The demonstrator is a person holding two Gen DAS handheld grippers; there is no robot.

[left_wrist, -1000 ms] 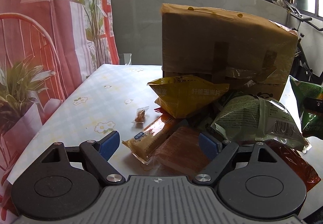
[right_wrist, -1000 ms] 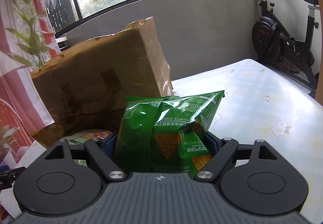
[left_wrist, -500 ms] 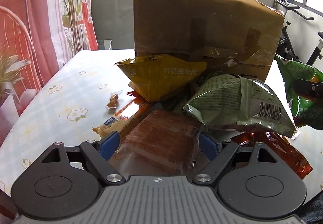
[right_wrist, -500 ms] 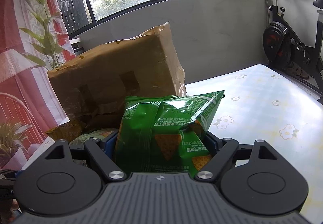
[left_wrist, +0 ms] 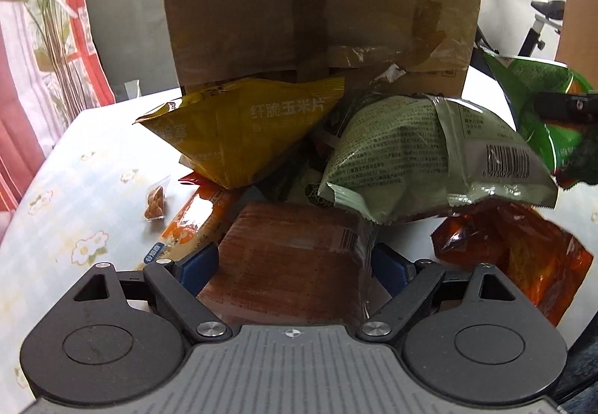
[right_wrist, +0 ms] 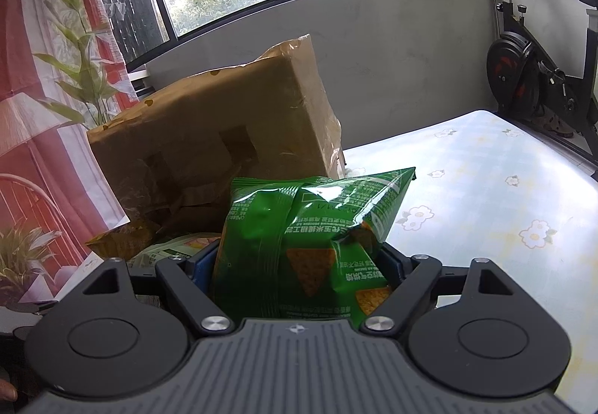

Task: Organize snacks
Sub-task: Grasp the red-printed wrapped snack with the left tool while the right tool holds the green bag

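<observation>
L gripper [left_wrist: 295,264]: jaws wide apart, just opened a bit more; brown pack [left_wrist: 291,264] sits between the blue pads [left_wrist: 196,266]. Pads flank its two sides, close to it; can't tell if they touch. No squeeze seen in the wrapper.
Brown pack: flat on the table [left_wrist: 74,197], front of the snack pile, partly under the pale green bag [left_wrist: 422,160].
R gripper [right_wrist: 299,272]: jaws fairly wide, clamped on the green chip bag [right_wrist: 299,238]; bag fills the gap, stands up out of the jaws, top corner pointing R. Bag is off the table, held in the air.
Green chip bag, L view: seen at far R edge [left_wrist: 538,115], a dark finger of the R gripper [left_wrist: 564,104] across it.
Pile: yellow bag [left_wrist: 243,130] leans vs. the box [left_wrist: 321,6]; pale green bag beside it on the R, barcode facing cam; red-orange bag [left_wrist: 515,253] below that, on the table; orange bar pack [left_wrist: 194,223] just L of the brown pack, partly under the yellow bag.
Small candy [left_wrist: 155,204]: alone on the cloth, L of the pile, apart from it.
Box: taped cardboard, stands behind the pile; in R view [right_wrist: 213,137] it's behind-L of the held bag.
Table R side [right_wrist: 486,189]: flowered cloth.
Bkgd: exercise bike [right_wrist: 538,70] by the wall, curtain [right_wrist: 45,77] on L.
</observation>
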